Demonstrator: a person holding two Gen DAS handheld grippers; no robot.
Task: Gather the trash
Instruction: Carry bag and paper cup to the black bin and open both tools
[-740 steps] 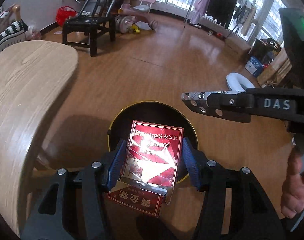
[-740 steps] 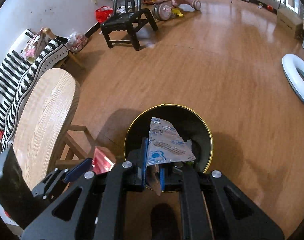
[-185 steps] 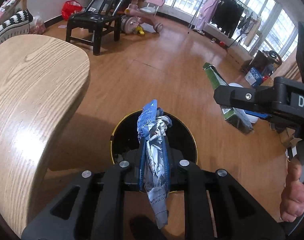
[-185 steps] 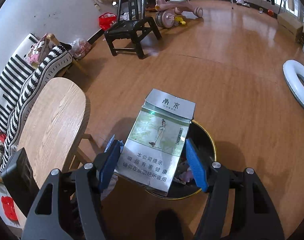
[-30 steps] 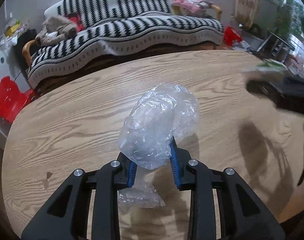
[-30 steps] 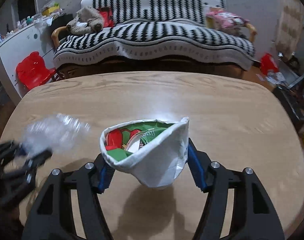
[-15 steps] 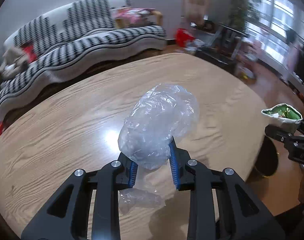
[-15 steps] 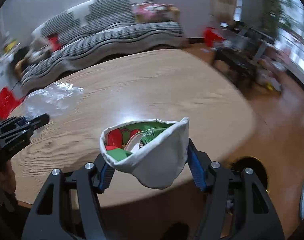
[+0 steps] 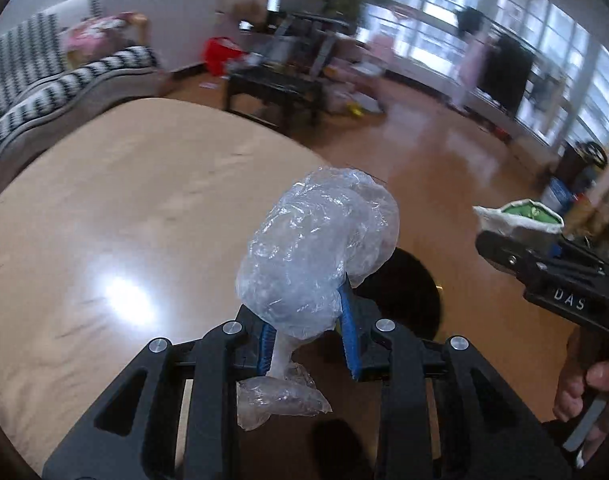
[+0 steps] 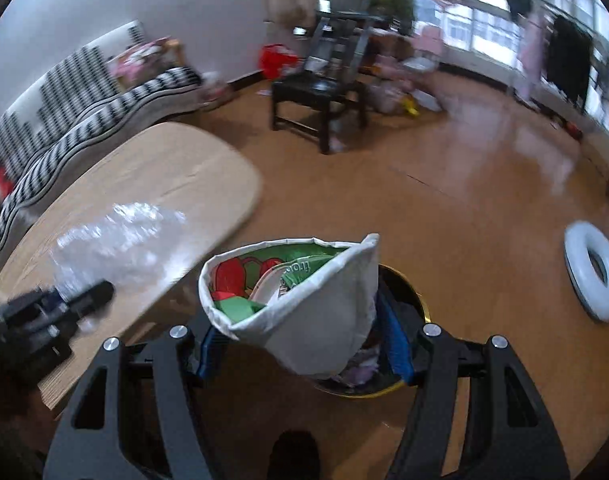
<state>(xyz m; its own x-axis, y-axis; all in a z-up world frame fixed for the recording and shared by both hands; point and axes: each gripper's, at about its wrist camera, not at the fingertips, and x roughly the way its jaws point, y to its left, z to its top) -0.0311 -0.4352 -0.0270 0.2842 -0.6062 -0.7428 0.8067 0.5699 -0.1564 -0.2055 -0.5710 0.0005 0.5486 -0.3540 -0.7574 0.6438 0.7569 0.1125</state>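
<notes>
The wooden table looked bare; my left gripper pinched crumpled plastic wrap, my right gripper clasped a snack bag, both undropped near the bin.

Left wrist: looks down along its fingers, close over the tabletop edge.
Right wrist: same downward angle, just beside it.
Shared: tabletop, bin, floor.
</notes>
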